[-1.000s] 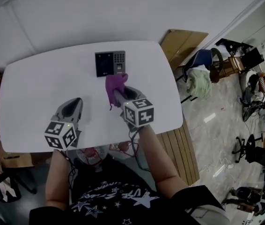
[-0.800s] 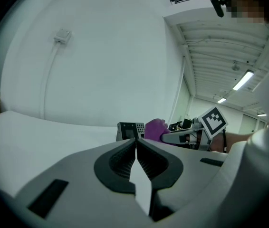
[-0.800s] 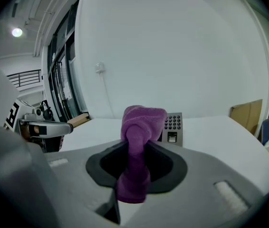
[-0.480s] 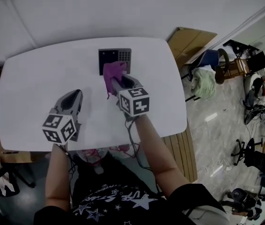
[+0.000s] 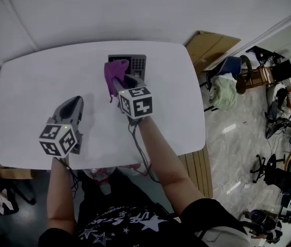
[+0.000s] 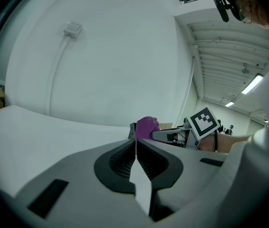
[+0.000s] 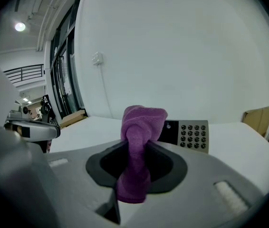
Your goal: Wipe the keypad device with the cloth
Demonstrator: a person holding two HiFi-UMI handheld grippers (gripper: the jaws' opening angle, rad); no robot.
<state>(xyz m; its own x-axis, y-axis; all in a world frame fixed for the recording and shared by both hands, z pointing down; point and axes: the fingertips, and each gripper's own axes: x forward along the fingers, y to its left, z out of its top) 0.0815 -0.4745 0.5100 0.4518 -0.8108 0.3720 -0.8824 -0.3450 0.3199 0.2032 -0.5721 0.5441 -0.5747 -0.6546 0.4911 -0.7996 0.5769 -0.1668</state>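
On the white tabletop (image 5: 27,96), seen from the head view, the keypad device (image 5: 138,64) lies flat close to the far edge, right of centre. Bare surface spreads wide to its left and toward the person, and the rounded right corner is near. The right gripper (image 5: 121,80) reaches over the device, its jaws clamped on a purple cloth (image 5: 114,70) that covers the device's dark left part and leaves the button grid showing. The left gripper (image 5: 77,101) sits over open tabletop, well apart to the left. Half a second ago the cloth lay over the device's middle; it has now slid to the left side, while the left gripper has hardly shifted.

In the left gripper view, its jaws are pressed together with nothing between them. The cloth and the right gripper's marker cube show beyond them.

In the right gripper view, the cloth stands bunched between the jaws, its tail hanging toward the camera. The button grid lies just behind it to the right.
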